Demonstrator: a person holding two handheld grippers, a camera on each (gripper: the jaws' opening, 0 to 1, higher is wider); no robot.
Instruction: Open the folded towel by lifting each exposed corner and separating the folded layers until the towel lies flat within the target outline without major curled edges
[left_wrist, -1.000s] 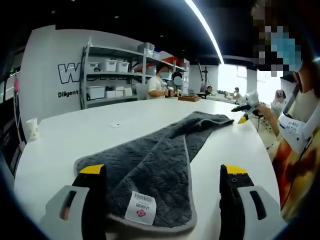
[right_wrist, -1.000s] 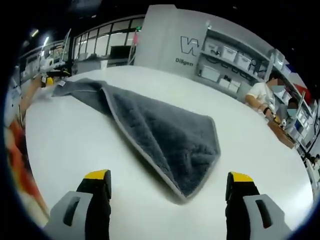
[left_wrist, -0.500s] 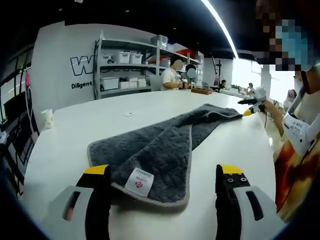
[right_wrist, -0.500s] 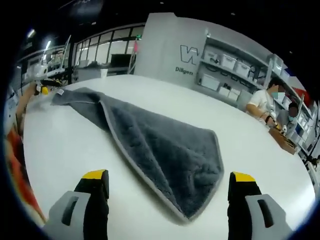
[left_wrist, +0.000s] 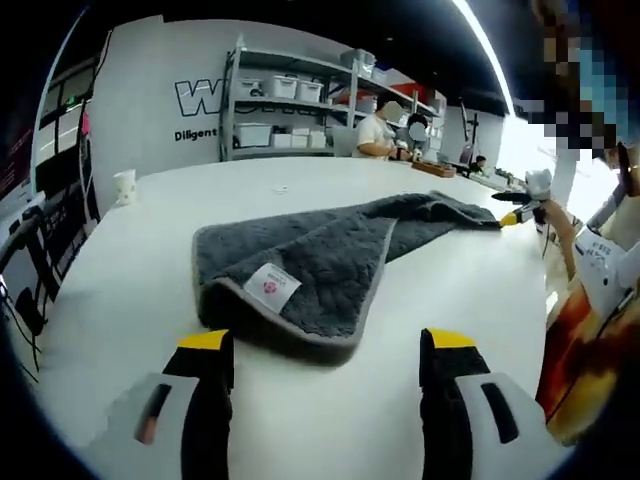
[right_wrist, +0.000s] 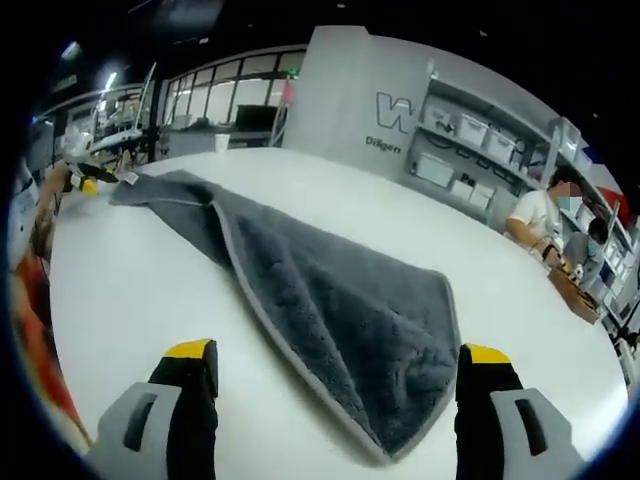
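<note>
A dark grey quilted towel (left_wrist: 320, 250) lies folded lengthwise on the white table (left_wrist: 130, 260), with a white label (left_wrist: 270, 286) on its near end. My left gripper (left_wrist: 325, 345) is open just short of that near edge, nothing between its jaws. In the right gripper view the towel (right_wrist: 330, 300) runs from the far left to a corner (right_wrist: 415, 445) between my jaws. My right gripper (right_wrist: 337, 355) is open above that end. The right gripper (left_wrist: 520, 207) also appears at the towel's far end in the left gripper view. In the right gripper view, the left gripper (right_wrist: 88, 184) sits by the label end.
A paper cup (left_wrist: 124, 186) stands near the table's left edge, and a small flat item (left_wrist: 281, 188) lies farther back. Shelves with white bins (left_wrist: 290, 110) and seated people (left_wrist: 385, 125) are behind the table. The person's body (left_wrist: 600, 290) is at the right.
The left gripper has drawn back from the towel's label end, which now lies ahead of the jaws. The right gripper has shifted slightly along the towel. Both stay open.
</note>
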